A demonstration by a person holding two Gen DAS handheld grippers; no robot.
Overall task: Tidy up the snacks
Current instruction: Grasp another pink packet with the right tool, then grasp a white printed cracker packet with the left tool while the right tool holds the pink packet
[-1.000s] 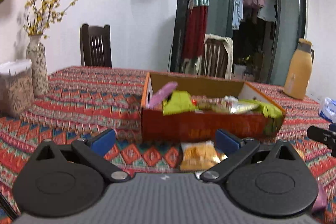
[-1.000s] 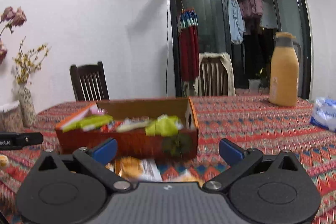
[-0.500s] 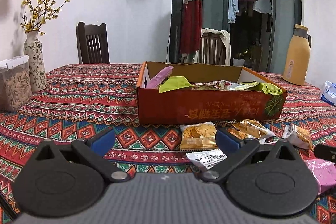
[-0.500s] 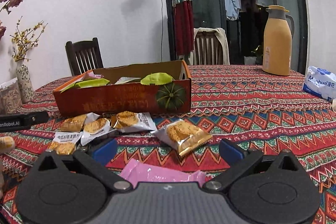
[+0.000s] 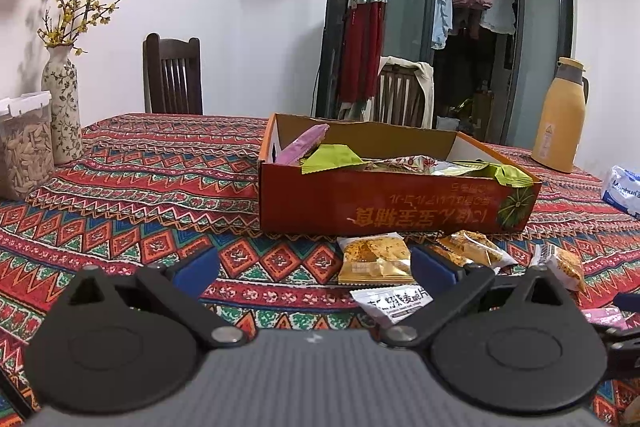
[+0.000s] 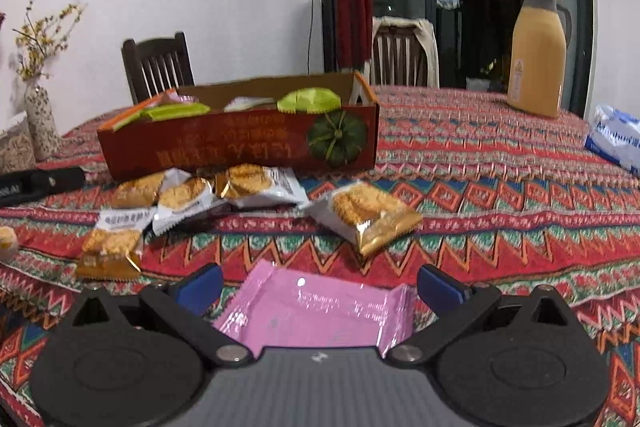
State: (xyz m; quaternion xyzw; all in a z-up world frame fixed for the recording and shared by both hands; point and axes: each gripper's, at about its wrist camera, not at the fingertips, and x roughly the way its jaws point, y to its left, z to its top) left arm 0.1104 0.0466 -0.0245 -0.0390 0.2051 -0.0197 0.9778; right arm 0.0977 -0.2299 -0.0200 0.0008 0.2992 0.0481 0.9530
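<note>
Left wrist view: the left tool (image 5: 314, 265) is spread wide and holds nothing. It hovers over the surface (image 5: 140, 187), in front of the box (image 5: 396, 205). Cracker packs (image 5: 374, 259) lie just before the box.

Right wrist view: the right tool (image 6: 320, 285) is also spread and empty, and the pink pack (image 6: 316, 311) lies flat between its fingers, well in front of the box (image 6: 240, 143). I think the pink pack is the next pick. Lower until the fingers touch the surface, then close slowly, because the thin foil may slip.
</note>
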